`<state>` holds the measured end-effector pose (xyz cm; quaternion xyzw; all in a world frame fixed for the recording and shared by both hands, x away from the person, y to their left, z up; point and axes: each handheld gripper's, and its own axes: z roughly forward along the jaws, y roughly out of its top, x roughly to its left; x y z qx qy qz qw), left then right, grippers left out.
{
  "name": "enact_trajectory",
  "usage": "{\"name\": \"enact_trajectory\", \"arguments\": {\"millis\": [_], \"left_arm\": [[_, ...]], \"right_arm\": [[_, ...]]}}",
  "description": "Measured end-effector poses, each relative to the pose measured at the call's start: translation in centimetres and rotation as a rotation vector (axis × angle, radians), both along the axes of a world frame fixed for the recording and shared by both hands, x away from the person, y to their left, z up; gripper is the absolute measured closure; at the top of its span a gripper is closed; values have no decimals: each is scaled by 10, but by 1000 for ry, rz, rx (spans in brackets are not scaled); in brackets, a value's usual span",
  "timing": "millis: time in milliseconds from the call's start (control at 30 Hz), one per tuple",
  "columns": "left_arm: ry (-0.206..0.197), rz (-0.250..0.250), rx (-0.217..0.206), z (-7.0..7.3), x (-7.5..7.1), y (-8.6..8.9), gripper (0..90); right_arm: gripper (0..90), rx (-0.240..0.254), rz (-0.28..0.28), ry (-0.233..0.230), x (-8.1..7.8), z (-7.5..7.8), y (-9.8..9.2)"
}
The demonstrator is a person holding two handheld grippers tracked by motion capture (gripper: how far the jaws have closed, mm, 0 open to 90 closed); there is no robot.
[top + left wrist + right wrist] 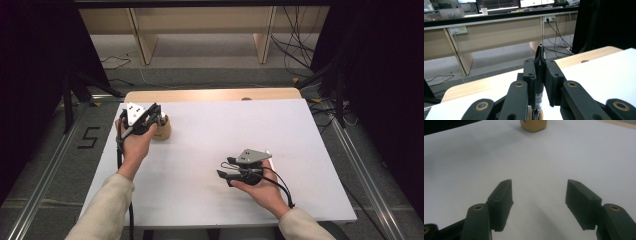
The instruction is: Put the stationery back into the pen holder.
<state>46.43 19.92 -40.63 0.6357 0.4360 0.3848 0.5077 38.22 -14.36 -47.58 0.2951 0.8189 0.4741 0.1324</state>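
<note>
My left gripper is at the table's far left, over a tan wooden holder. In the left gripper view its jaws are shut on a black pen, which stands upright between the pads, its tip sticking up past them. The holder's rim peeks out just below the pen. My right gripper rests low near the table's front right, pointing left. Its jaws stand open with nothing between them over bare white table. The tan holder lies far ahead of them.
The white sheet covers the wooden table. A small round hole sits in the wood at the far edge. Beyond the table are wooden benches, grey floor and loose cables. Black stands flank both sides.
</note>
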Motion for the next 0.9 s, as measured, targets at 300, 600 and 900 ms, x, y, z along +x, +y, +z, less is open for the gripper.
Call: {"name": "enact_trajectory", "arguments": {"millis": [300, 600, 900], "left_arm": [[40, 8, 18, -18, 5, -3, 798], [73, 6, 27, -29, 7, -5, 782], [80, 26, 5, -28, 0, -4, 617]], "right_arm": [[387, -2, 5, 1, 0, -1, 1], [384, -2, 9, 2, 0, -1, 1], [383, 1, 8, 2, -1, 0, 1]]}}
